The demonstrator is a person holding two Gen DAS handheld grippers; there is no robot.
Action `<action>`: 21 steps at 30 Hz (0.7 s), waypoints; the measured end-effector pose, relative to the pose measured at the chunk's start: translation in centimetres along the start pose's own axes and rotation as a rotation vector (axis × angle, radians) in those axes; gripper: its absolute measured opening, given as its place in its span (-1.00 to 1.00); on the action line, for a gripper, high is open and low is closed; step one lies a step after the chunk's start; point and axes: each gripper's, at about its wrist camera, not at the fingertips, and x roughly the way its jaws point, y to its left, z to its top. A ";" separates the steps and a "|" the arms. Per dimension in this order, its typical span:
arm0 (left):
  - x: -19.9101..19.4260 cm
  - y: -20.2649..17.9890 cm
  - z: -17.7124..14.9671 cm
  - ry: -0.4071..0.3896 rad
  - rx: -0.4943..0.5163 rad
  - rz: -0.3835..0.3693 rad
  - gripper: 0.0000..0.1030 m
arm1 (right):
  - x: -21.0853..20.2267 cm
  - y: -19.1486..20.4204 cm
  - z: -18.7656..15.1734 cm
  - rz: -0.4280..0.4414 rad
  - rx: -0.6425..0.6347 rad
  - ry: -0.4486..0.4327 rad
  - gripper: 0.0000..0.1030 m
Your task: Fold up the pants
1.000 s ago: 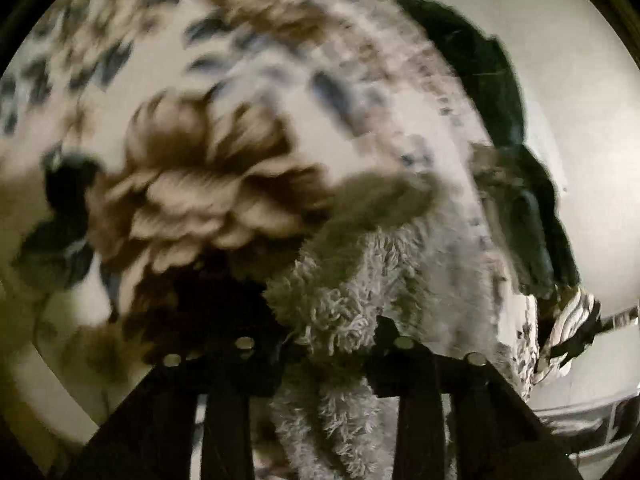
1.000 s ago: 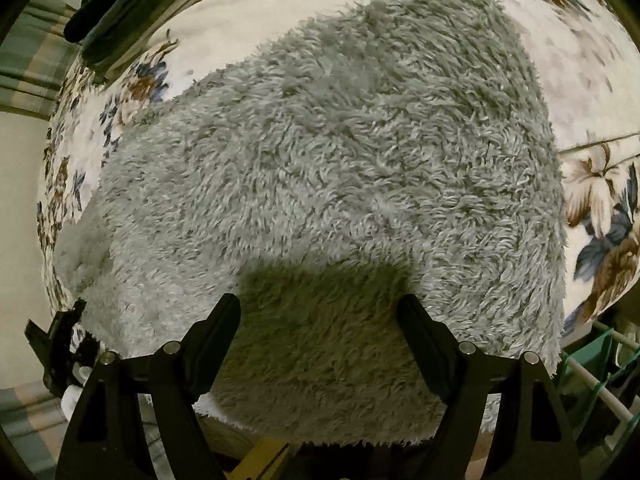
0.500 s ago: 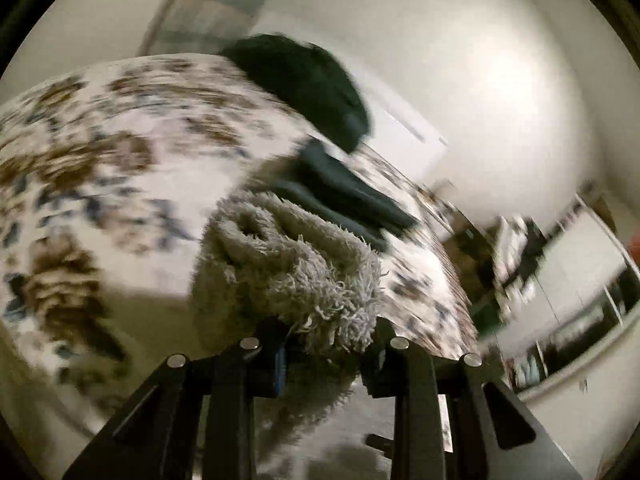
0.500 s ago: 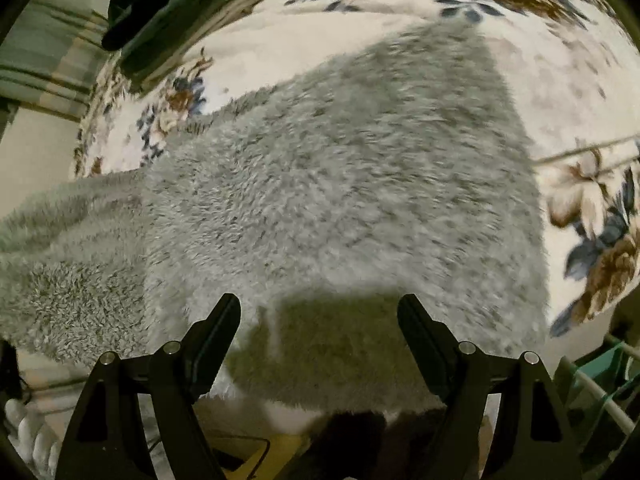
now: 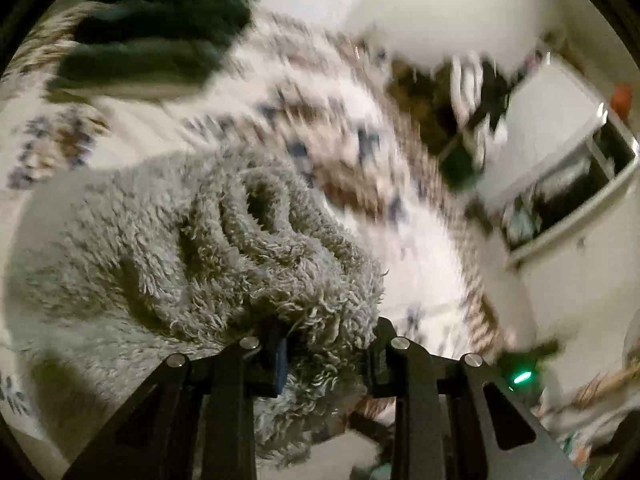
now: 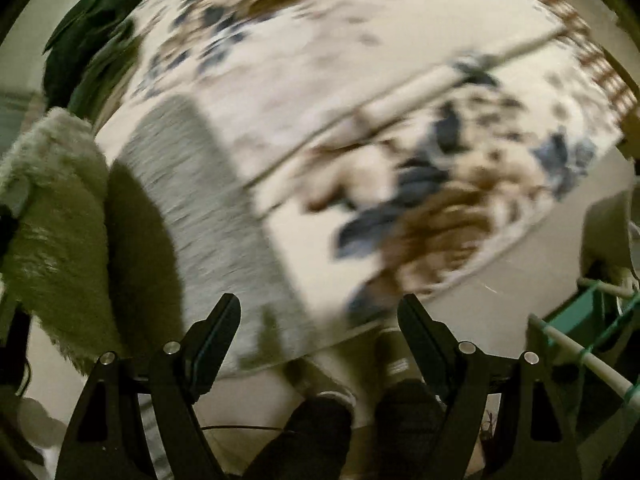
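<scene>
The grey fleece pants (image 5: 192,248) lie on the floral bedspread (image 5: 320,92). My left gripper (image 5: 326,354) is shut on a bunched end of the pants and holds it lifted over the rest of the fabric. In the right wrist view the flat part of the pants (image 6: 208,240) lies at the left, and the lifted end (image 6: 52,208) hangs at the far left. My right gripper (image 6: 320,320) is open and empty, above the bed's front edge, to the right of the pants.
Dark folded clothes (image 5: 152,28) lie at the far side of the bed, also seen in the right wrist view (image 6: 88,32). A teal rack with white rods (image 6: 580,328) stands at the right. White wall and shelving (image 5: 560,184) lie beyond the bed.
My left gripper has carried the pants end up and across over the rest of the pants. My right gripper has swung to the right, off the fleece, and stays open.
</scene>
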 end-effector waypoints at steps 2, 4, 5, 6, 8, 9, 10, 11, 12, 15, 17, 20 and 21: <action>2.4 -0.7 -0.7 0.079 0.000 0.022 -0.45 | -0.4 -2.0 0.8 -0.011 0.034 -0.005 0.61; 3.5 -1.3 -0.8 0.155 -0.012 0.028 -0.11 | -0.9 -3.6 1.5 -0.009 0.056 -0.019 0.61; 3.4 -1.7 -1.0 0.164 -0.005 0.023 0.03 | -1.2 -4.2 1.7 -0.005 0.062 -0.024 0.64; 2.8 -2.2 -1.0 0.152 -0.002 -0.001 0.44 | -1.5 -4.7 1.9 0.003 0.068 -0.027 0.69; 1.6 -2.7 -0.9 0.139 -0.002 -0.051 0.80 | -2.0 -5.7 2.3 0.034 0.082 -0.033 0.89; 0.6 -2.9 -0.5 0.138 0.005 -0.054 0.80 | -2.3 -6.0 2.5 0.049 0.091 -0.037 0.89; -0.1 -3.1 -0.3 0.136 0.014 -0.060 0.80 | -2.6 -6.4 2.7 0.067 0.101 -0.035 0.89; -1.1 -2.9 0.3 0.128 0.013 -0.063 0.80 | -3.0 -6.6 2.9 0.085 0.106 -0.036 0.89; -2.2 -2.3 1.0 0.111 0.001 -0.060 0.80 | -3.4 -6.7 3.1 0.115 0.110 -0.041 0.89; -6.4 2.2 3.1 0.057 -0.060 0.045 0.80 | -3.8 -5.6 3.7 0.204 0.093 -0.035 0.90; -9.2 6.4 4.1 0.003 -0.117 0.137 0.80 | -3.6 -3.2 4.4 0.296 0.057 -0.022 0.94; -10.4 13.1 4.7 -0.008 -0.204 0.283 0.80 | -2.2 1.5 5.7 0.387 -0.050 0.010 0.97; -10.0 15.1 4.6 0.009 -0.222 0.344 0.80 | -1.2 2.9 5.9 0.383 -0.086 0.027 0.97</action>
